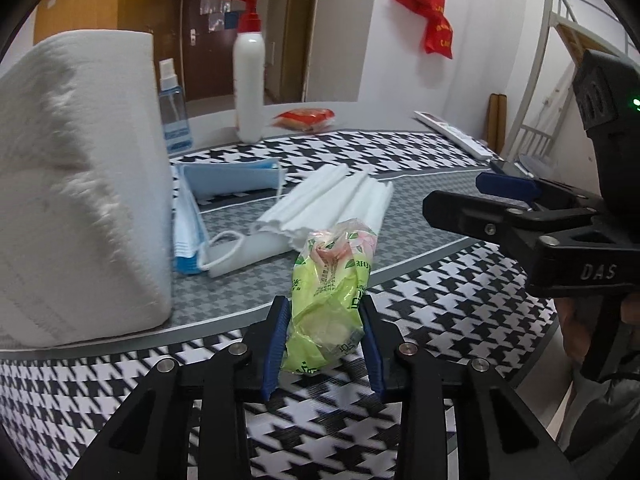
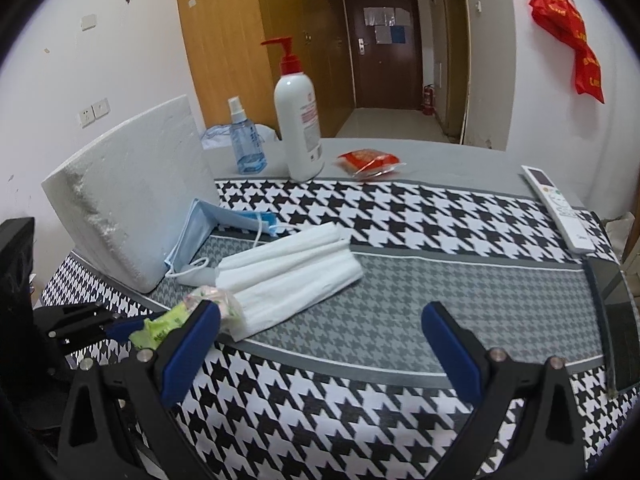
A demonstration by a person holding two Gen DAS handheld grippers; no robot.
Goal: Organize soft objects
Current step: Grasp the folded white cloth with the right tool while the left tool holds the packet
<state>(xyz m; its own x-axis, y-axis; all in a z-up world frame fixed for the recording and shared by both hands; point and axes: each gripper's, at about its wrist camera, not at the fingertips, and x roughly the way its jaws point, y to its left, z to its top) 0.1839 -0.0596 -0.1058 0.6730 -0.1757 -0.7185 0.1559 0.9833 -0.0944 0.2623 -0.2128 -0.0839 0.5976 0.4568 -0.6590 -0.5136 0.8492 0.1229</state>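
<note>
While the left gripper [image 1: 324,340] presses its blue pads on both sides of a green tissue packet [image 1: 330,300], the packet stands between them above the houndstooth tablecloth [image 1: 460,312]. The right gripper [image 2: 320,344] has its jaws wide apart and nothing is between them. Just behind the packet lies a folded white towel [image 1: 332,204], and the packet's far end is close to it. To the left stands a big paper roll [image 1: 80,184], with blue masks [image 1: 228,180] leaning beside it. Farther back are a small spray bottle [image 1: 173,108], a white pump bottle [image 1: 249,80], a red packet [image 1: 304,118] and a remote control [image 2: 558,208].
</note>
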